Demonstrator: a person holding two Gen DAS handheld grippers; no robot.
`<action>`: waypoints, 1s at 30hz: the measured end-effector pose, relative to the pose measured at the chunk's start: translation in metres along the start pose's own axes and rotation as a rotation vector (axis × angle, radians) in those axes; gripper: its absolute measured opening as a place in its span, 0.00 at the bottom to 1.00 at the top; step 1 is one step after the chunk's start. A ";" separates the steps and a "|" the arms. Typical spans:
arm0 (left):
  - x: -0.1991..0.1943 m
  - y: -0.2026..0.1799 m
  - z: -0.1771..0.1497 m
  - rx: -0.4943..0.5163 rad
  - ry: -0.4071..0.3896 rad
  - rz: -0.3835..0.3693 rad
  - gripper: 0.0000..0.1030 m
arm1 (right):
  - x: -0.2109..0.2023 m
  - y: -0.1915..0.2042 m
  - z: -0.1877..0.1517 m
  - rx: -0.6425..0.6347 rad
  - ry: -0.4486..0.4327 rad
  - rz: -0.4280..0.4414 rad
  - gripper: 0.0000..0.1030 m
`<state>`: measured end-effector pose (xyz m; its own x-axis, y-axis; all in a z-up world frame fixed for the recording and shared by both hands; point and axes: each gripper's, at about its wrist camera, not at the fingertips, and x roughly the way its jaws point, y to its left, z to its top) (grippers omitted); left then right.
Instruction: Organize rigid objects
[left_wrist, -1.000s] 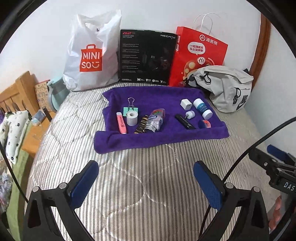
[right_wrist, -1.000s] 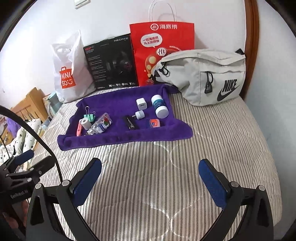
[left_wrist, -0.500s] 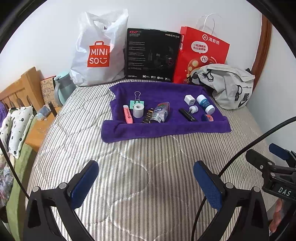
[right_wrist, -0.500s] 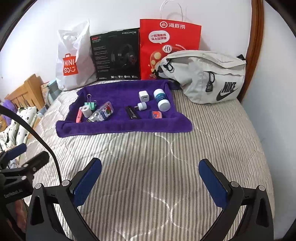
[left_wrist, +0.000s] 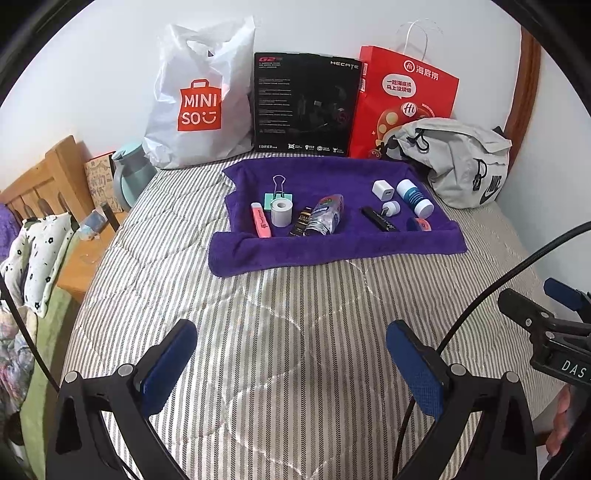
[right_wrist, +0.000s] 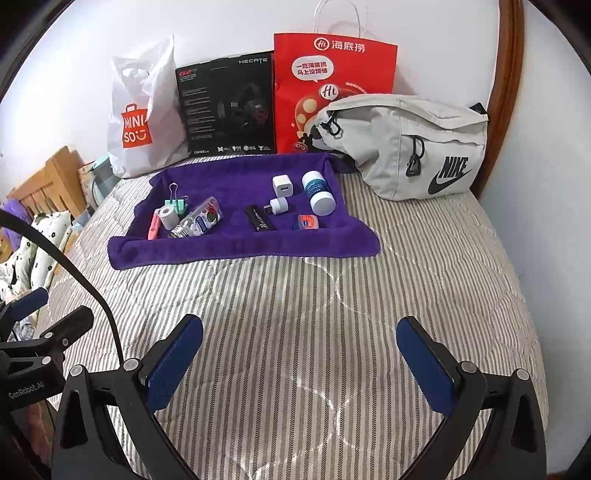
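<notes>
A purple towel (left_wrist: 332, 247) (right_wrist: 236, 247) lies on the striped bed with small items on it: a pink highlighter (left_wrist: 260, 219), a white tape roll (left_wrist: 282, 212), a green binder clip (left_wrist: 279, 195), a clear bottle (left_wrist: 325, 215) (right_wrist: 199, 220), a black bar (left_wrist: 379, 218) (right_wrist: 260, 218), a white charger cube (left_wrist: 382, 189) (right_wrist: 283, 186), a small white plug (right_wrist: 277, 205), a blue-and-white tube (left_wrist: 415, 198) (right_wrist: 318, 193) and a small orange tin (right_wrist: 307, 222). My left gripper (left_wrist: 293, 363) and right gripper (right_wrist: 301, 360) hang open over bare quilt, well short of the towel, holding nothing.
Against the wall stand a white Miniso bag (left_wrist: 199, 99), a black box (left_wrist: 306, 107) and a red paper bag (left_wrist: 402, 99). A grey Nike pouch (right_wrist: 410, 147) lies right of the towel. A wooden bedside stand (left_wrist: 48, 184) with clutter is on the left.
Both grippers have drawn back and tilted slightly, so the towel and its items sit farther away and more centred. Nothing on the towel has moved. Both stay open.
</notes>
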<state>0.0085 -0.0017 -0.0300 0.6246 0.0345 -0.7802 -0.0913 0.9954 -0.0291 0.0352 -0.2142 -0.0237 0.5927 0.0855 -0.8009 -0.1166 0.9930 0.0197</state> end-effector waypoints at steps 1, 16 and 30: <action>0.000 0.000 0.000 0.000 0.000 -0.001 1.00 | 0.000 0.000 0.000 0.002 0.000 0.002 1.00; 0.001 -0.004 0.000 0.018 0.007 0.013 1.00 | 0.000 -0.002 0.000 0.007 0.002 -0.005 1.00; 0.001 -0.004 0.000 0.021 0.009 0.019 1.00 | 0.000 -0.003 0.000 0.008 0.003 -0.003 1.00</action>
<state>0.0092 -0.0054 -0.0307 0.6160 0.0529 -0.7859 -0.0867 0.9962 -0.0009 0.0352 -0.2175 -0.0234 0.5909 0.0822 -0.8025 -0.1081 0.9939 0.0222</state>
